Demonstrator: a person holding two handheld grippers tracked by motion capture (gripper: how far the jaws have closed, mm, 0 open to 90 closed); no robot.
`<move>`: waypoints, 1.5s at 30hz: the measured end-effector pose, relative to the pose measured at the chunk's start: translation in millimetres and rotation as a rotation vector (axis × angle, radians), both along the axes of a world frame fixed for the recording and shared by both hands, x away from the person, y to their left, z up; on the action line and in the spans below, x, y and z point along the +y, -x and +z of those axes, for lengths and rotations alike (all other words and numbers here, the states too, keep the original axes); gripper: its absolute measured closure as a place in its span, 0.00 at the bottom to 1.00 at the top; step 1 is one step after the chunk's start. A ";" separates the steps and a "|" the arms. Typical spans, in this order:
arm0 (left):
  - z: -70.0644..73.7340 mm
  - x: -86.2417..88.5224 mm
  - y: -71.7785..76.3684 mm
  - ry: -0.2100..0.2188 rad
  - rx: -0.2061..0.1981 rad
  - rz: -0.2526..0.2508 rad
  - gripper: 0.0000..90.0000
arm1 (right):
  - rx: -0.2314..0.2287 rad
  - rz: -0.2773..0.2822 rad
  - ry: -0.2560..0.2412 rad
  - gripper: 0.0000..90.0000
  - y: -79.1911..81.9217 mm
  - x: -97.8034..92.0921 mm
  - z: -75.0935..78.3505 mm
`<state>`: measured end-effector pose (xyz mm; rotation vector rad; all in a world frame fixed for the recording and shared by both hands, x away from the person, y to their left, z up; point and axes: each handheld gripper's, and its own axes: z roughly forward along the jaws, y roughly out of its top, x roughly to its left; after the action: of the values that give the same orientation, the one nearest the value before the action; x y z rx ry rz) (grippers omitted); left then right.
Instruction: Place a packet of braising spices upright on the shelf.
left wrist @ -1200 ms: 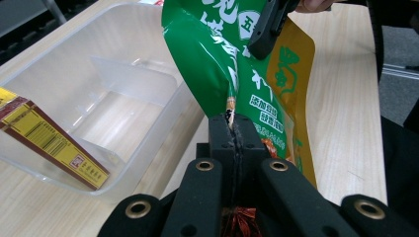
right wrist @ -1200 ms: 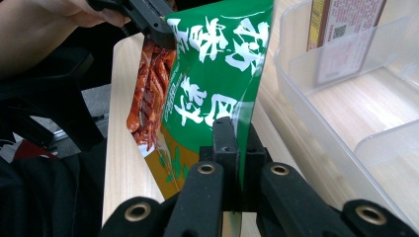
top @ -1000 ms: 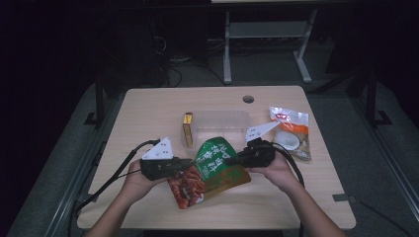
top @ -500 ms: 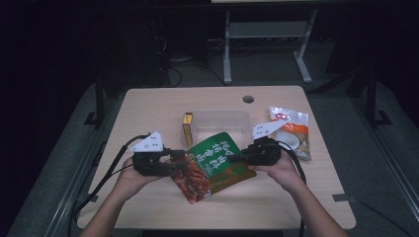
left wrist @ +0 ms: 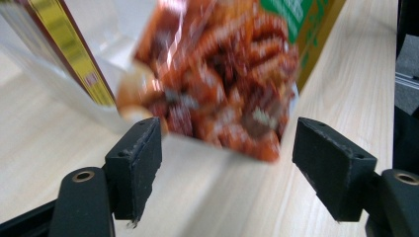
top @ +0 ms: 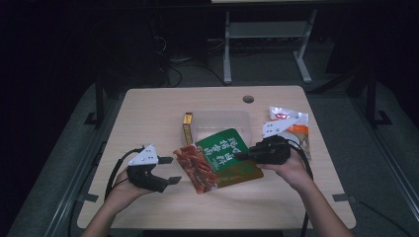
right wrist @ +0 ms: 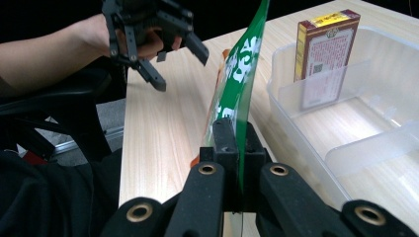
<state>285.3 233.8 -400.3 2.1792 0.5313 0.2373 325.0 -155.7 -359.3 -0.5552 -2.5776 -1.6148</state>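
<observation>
Fingers of right gripper point(right wrist: 232, 143) pinch green pouch point(top: 217, 159) at its 3 o'clock edge — pouch held edge-up at table point(top: 148, 113) centre, just in front of clear tray point(top: 220, 121). Left gripper point(top: 165, 170) at pouch's 9 o'clock — jaws spread, holding nothing.

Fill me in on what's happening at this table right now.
A person works at a wooden table with a gripper in each hand. The right gripper is shut on the edge of a green and red snack bag and holds it off the table. The left gripper is open, just left of the bag and not touching it. Behind the bag is a clear plastic tray with a small box standing in it.
</observation>
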 end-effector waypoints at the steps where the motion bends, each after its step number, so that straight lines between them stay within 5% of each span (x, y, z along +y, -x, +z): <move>1: -2.9 1.1 0.7 -0.012 0.001 0.004 0.29 | -0.007 -0.001 -0.001 1.00 0.4 -1.0 1.0; 10: -18.5 0.8 -0.7 -0.043 0.034 0.013 0.26 | -0.006 -0.009 -0.011 1.00 2.0 -6.2 8.2; 21: -18.8 4.1 -3.0 -0.040 0.028 0.021 0.26 | -0.045 -0.009 -0.036 1.00 6.2 -15.0 39.6; 31: -19.2 5.5 -5.0 -0.046 0.032 0.025 0.26 | -0.085 -0.092 -0.016 1.00 4.9 -29.5 62.9; 45: -19.6 7.8 -6.9 -0.059 0.036 0.023 0.25 | -0.105 -0.189 0.000 1.00 -13.5 -19.8 86.8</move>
<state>292.3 241.7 -419.9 2.2397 0.5760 0.2294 338.4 -175.5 -272.5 -0.7543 -2.6705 -1.7446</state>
